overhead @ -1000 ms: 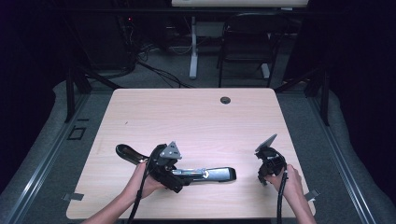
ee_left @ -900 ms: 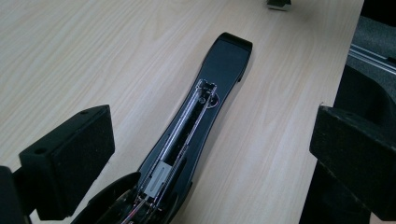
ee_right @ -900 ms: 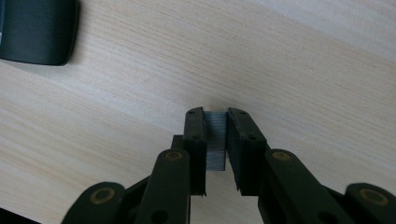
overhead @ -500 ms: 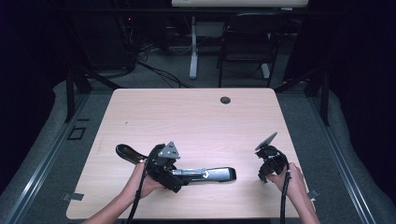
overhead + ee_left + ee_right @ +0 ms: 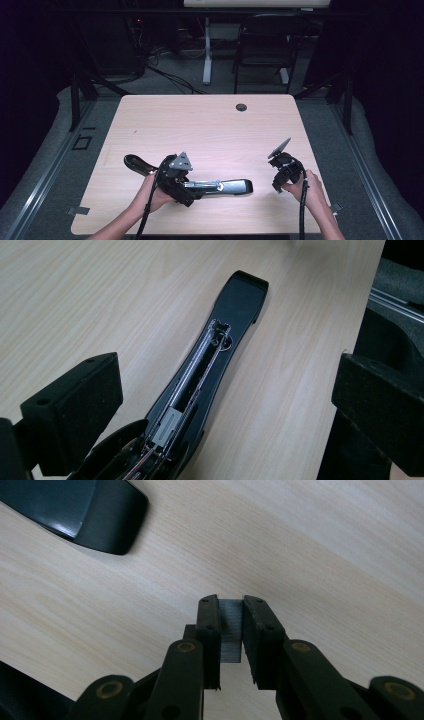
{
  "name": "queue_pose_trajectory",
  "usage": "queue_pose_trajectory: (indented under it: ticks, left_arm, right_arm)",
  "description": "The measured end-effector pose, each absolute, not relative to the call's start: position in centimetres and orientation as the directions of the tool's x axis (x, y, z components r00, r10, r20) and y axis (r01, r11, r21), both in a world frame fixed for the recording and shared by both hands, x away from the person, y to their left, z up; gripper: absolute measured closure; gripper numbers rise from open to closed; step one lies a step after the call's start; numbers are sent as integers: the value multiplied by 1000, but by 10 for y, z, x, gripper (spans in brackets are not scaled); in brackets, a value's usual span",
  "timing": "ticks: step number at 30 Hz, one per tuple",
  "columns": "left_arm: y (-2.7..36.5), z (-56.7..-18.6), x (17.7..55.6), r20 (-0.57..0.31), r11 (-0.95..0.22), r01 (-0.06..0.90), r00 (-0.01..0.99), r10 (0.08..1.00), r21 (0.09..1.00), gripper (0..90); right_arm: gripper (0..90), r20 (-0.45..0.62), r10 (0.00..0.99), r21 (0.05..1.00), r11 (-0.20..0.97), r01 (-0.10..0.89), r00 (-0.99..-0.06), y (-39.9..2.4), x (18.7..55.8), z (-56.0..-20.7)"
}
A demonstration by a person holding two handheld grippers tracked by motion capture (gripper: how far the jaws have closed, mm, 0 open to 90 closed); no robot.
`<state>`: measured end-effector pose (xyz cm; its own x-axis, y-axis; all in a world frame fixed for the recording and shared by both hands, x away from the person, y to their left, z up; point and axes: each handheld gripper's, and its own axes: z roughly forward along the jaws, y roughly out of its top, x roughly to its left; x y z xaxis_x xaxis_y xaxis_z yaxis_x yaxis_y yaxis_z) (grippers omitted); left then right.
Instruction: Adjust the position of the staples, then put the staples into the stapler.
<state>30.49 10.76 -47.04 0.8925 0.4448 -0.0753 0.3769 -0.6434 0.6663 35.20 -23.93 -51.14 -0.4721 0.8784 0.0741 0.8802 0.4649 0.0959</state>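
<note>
**A:** What's being done here?

**B:** Loading a stapler, I'd say. It lies opened out flat near the front edge of the desk, its lid swung back toward the front left corner and the staple channel bare and facing up. In the left gripper view the channel runs away from the camera, and it looks empty as far as I can see.

**A:** And the grippers?

**B:** The left gripper sits over the hinge end of the stapler with its jaws spread wide, one on each side of the stapler and pressing on nothing. The right gripper has its jaws nearly together, pinching a strip of staples. In the high view that gripper hovers near the front right corner, well apart from the stapler's nose.

**A:** So the next move?

**B:** Probably carrying the strip across to the channel. It would need lining up lengthwise with the channel, legs down, then lowering in squarely. A tilt could leave it riding on the channel's edge.
</note>
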Motion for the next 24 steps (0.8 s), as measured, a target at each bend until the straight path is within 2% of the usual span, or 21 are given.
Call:
queue_pose_trajectory:
  ticks: [4,5,8,24]
  left_arm:
    - [109,-469,305,-70,-642,373,892,446,670,2]
    - [109,-468,306,-69,-641,373,892,447,671,1]
    - [109,-467,306,-76,-633,377,890,449,676,1]
    - [111,-469,298,-108,-631,375,901,420,679,1]
  right_arm:
    - [784,68,869,102,482,870,-490,-237,354,-507]
    - [784,83,882,140,451,882,-464,-236,353,-508]
    - [784,71,864,105,491,865,-499,-235,356,-503]
    - [784,79,852,153,503,850,-518,-227,357,-491]
